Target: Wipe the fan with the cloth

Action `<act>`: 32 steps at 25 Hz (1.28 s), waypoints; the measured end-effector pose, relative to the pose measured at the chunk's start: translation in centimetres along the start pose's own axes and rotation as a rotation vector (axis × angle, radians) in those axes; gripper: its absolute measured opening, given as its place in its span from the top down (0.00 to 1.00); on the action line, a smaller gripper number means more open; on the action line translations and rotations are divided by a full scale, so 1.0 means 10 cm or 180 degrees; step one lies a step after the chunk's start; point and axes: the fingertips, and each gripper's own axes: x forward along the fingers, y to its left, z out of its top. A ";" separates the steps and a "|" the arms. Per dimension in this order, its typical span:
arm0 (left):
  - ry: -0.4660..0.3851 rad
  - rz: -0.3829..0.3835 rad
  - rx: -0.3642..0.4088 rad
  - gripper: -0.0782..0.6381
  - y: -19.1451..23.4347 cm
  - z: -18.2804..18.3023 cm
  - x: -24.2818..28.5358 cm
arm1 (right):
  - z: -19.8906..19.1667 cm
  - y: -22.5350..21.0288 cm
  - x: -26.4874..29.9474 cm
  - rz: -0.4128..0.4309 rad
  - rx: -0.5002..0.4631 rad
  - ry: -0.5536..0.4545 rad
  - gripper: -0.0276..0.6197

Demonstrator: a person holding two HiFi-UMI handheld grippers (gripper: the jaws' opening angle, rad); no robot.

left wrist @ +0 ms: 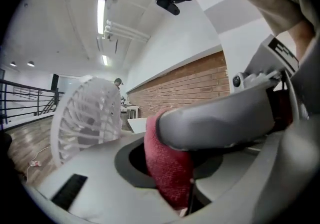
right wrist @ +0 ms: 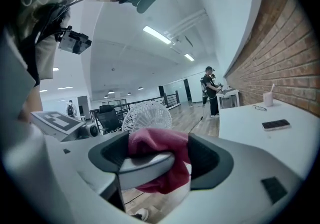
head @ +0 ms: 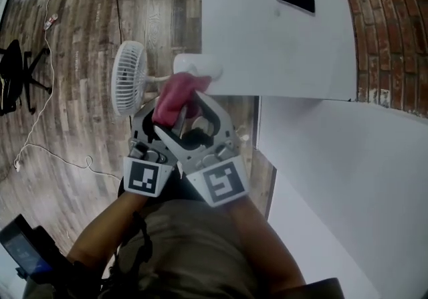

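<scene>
Here, both grippers meet low in front of the person, interlocked around a pink-red cloth (head: 175, 95). The left gripper (left wrist: 172, 165) is clamped on the cloth, which bunches against its dark pad and hangs below it. The right gripper (right wrist: 159, 159) stands wide apart. Its two pads straddle the cloth and one grey jaw of the left gripper without pressing on either.

The white fan (head: 128, 78) stands just beyond the tips of both grippers, slightly to their left. Its round grille faces sideways, and its base rests on the edge of a white table (head: 281, 50) ahead of the right gripper.

By the look of it, the task is at an early stage. The cloth is in hand and close to the fan, but no wiping contact shows on the grille, so the whole wipe appears left to do.

In the head view the cloth's top overlaps the fan's base, and whether they touch cannot be told. The crossed jaws hide the left gripper's second pad. Any dust on the fan is too small to make out.
</scene>
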 end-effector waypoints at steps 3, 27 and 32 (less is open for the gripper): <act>-0.0069 0.0075 0.0037 0.71 0.09 0.22 -0.08 | 0.26 0.13 0.04 0.0082 -0.0272 -0.0080 0.35; -0.0404 -0.0760 0.0013 0.66 0.16 1.23 -0.34 | 1.48 0.47 -0.04 -0.0666 -0.0901 -0.0756 0.83; -0.0483 -0.0856 -0.0043 0.63 0.35 1.22 -0.46 | 1.64 0.30 -0.18 -0.1201 -0.0530 -0.1024 0.84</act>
